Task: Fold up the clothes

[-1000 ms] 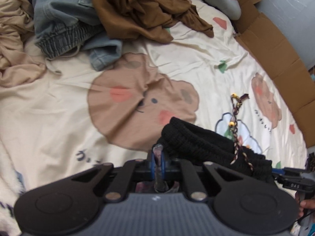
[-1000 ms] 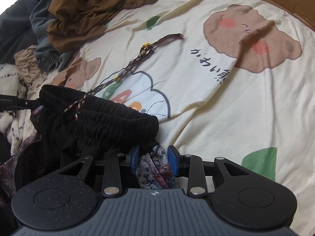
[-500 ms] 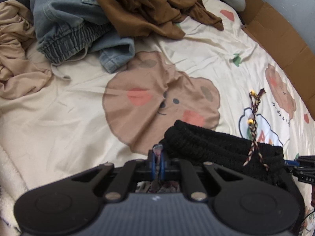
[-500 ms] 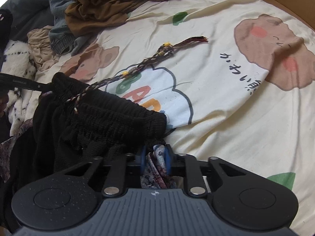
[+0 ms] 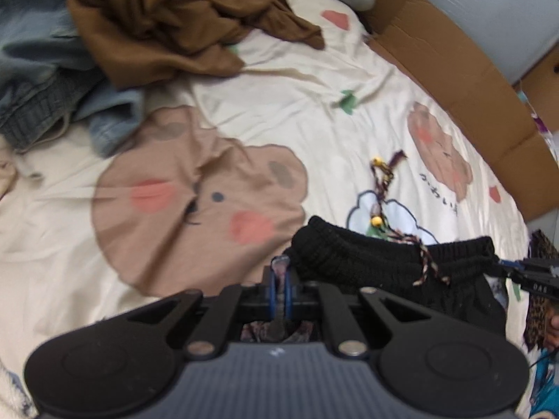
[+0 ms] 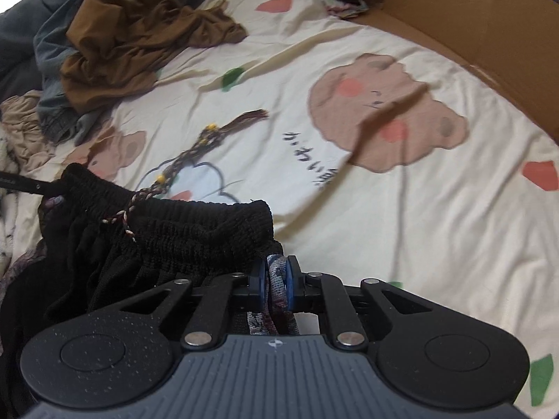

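Note:
A black garment with a shirred elastic waistband (image 5: pixel 349 255) (image 6: pixel 195 230) hangs stretched between both grippers over the bed. Its patterned lining shows in the pinch. My left gripper (image 5: pixel 279 279) is shut on one end of the waistband. My right gripper (image 6: pixel 276 279) is shut on the other end, and it also shows at the right edge of the left wrist view as the right gripper (image 5: pixel 524 272). A braided drawstring with yellow beads (image 5: pixel 380 188) (image 6: pixel 195 146) trails from the waistband onto the sheet.
A cream bear-print sheet (image 5: pixel 314 111) (image 6: pixel 401 192) covers the bed. A brown garment (image 5: pixel 167 24) (image 6: pixel 132 35), blue jeans (image 5: pixel 52 87) and beige cloth (image 6: pixel 21 129) are piled at the far side. Cardboard (image 5: pixel 471 80) (image 6: pixel 454 10) lines the bed's right edge.
Both grippers have carried the waistband forward and to the right over the sheet, and the drawstring has slid along with it. Both stay shut on the garment.

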Available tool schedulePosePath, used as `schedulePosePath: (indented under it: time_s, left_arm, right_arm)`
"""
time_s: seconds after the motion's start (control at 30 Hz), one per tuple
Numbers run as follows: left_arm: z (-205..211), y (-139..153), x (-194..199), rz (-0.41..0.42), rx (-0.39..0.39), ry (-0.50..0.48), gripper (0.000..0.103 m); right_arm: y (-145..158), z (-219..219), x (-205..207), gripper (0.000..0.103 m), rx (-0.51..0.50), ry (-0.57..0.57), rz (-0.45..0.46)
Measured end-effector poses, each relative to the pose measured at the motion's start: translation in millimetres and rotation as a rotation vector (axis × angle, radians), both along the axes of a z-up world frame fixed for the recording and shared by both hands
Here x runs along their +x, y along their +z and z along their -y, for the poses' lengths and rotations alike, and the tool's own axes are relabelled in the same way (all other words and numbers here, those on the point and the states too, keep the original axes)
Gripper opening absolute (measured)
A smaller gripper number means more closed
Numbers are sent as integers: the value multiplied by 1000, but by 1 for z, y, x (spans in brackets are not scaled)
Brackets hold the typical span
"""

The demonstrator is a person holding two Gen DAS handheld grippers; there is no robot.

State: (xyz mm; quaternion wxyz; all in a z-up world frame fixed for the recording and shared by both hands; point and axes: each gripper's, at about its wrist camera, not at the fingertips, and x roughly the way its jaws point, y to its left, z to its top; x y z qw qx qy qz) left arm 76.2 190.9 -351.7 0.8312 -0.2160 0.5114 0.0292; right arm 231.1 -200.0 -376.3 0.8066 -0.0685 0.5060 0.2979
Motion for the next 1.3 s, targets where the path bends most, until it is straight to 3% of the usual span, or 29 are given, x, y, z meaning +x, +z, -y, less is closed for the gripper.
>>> schedulePosePath:
  time_s: [0.23,0.33,0.5,0.63,0.77,1.3]
  left_arm:
    - [-15,-29,6,-72,52,17,4]
    - [-21,-28,7,-82,79,14,2]
    - [-24,-25,13,-107,93,22,4]
    - [-19,-8,24,-68,128,13,16]
    - [-17,3,39,-38,101,-2,45]
    - [51,-2,109,-22,57,-174,67]
  right_arm:
    - [-17,7,2,18,20,-41,-49]
    - [-20,14,4,29,46,-66,-65]
    - [-24,24,7,32,90,-107,-91]
    - [-25,27,6,32,110,-126,-101]
    - [-25,28,3,32,121,-136,-104]
    - [-26,36,-9,39,153,-168,-117]
